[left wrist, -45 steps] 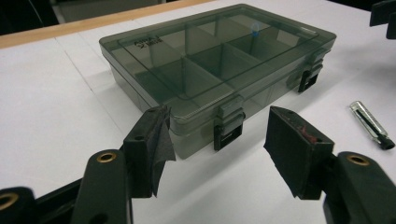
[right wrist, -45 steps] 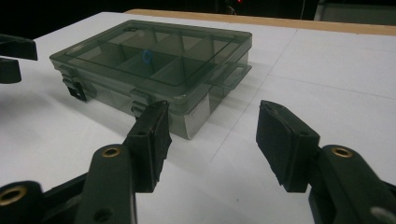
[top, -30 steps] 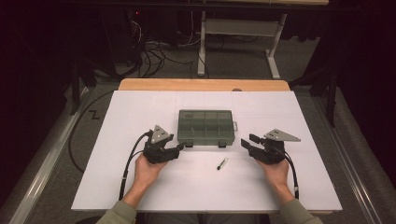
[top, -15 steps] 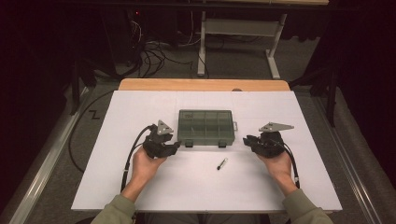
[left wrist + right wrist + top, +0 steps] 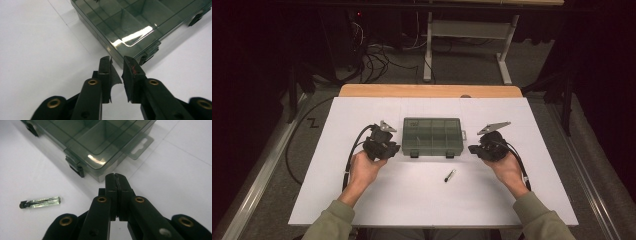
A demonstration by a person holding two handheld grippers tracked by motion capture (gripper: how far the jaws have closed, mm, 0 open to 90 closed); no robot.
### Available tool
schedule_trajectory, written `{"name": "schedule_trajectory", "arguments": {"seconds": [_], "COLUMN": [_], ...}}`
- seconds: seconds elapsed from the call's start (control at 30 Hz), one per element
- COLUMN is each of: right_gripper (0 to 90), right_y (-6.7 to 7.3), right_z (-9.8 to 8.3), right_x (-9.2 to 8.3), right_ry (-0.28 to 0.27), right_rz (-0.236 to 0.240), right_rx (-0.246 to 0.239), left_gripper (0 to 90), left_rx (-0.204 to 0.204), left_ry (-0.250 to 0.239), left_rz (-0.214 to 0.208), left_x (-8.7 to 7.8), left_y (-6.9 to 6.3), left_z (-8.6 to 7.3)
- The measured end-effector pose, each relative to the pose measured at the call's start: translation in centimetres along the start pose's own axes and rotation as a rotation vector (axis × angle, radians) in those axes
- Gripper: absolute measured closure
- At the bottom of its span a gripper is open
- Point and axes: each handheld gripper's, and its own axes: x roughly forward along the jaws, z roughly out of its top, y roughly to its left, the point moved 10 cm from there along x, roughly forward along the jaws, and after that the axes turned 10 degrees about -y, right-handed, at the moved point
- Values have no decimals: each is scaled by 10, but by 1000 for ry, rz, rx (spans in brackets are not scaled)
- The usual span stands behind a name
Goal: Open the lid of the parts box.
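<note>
Beside the box (image 5: 432,136), both hands (image 5: 364,167) (image 5: 507,167) low, grippers inward.

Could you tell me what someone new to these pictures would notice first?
Most likely the smoky-green compartment box, lid closed, at the middle of the white table. The left gripper and right gripper flank it, holding nothing. A small clear vial lies alone in front of the box.
</note>
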Motion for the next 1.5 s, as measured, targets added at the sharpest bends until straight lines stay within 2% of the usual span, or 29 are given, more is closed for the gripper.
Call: {"name": "schedule_trajectory", "arguments": {"seconds": [0.07,0.23,0.27,0.53,1.03,1.2,1.5], "right_gripper": [900,900,900,900,899,898,897], "right_y": [4,6,7,7,8,8,9], "right_z": [-2,-3,-4,-4,-4,-2,-1], "right_x": [5,9,10,10,13,11,11], "right_ry": [43,67,77,74,77,51,39], "right_rz": [8,13,12,15,19,14,12], "right_rx": [-19,-36,-26,-24,-29,-38,-37], "left_gripper": [813,832,834,838,841,841,839], "left_rx": [9,39,54,94,90,84,89], "left_ry": [21,62,76,100,95,88,89], "left_rz": [7,20,23,29,13,-1,-10], "left_x": [2,7,8,13,13,11,10], "left_y": [1,3,3,2,0,-1,-3], "left_z": [-3,-12,-16,-26,-26,-24,-25]}}
